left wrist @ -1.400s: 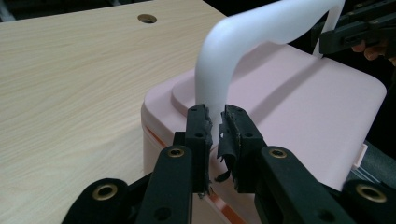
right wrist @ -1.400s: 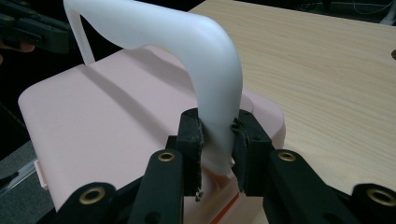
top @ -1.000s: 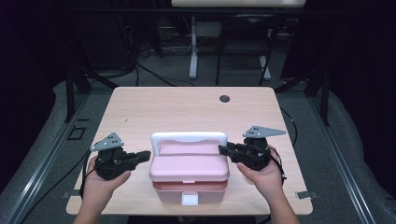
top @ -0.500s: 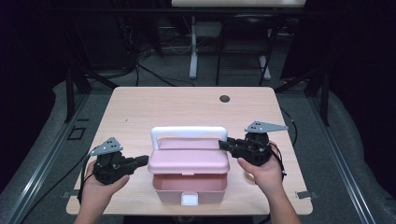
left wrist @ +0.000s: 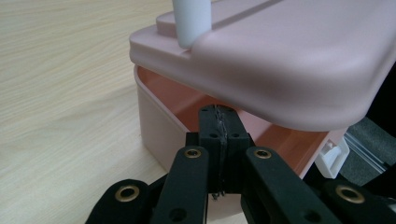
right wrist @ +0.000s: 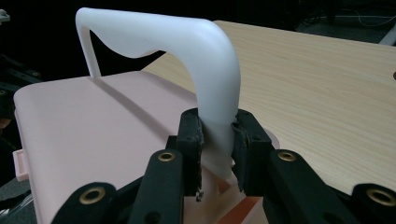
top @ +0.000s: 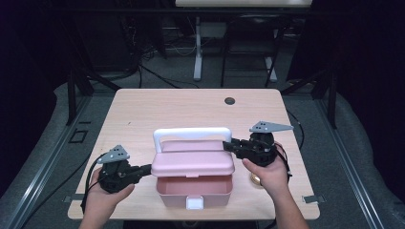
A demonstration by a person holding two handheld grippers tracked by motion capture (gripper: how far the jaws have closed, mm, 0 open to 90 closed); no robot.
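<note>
**Q:** Where is the box relative to your tools?

**A:** The pink box [top: 193, 183] sits on the table [top: 143, 109] near its front edge, between my two grippers. Seen from above, my left gripper [top: 143, 169] is at the box's 9 o'clock and my right gripper [top: 228, 144] at its 2 o'clock. The lid [top: 192, 162] is raised at the front, so there is a gap over the box's inside; the white latch [top: 194, 204] is at 6 o'clock on the front wall.

**Q:** State of the left gripper?

**A:** Jaws fully together, nothing between them. In the left gripper view the tips [left wrist: 219, 122] sit at the rim of the box, just under the edge of the lid [left wrist: 280, 60]. I cannot tell whether they touch the lid.

**Q:** State of the right gripper?

**A:** Jaws partly closed, clamped on the white handle [right wrist: 205, 65] near its right foot, where it meets the lid [right wrist: 93, 126]. Both pads [right wrist: 191, 135] press against the handle's sides. The handle stands upright above the lid.
</note>
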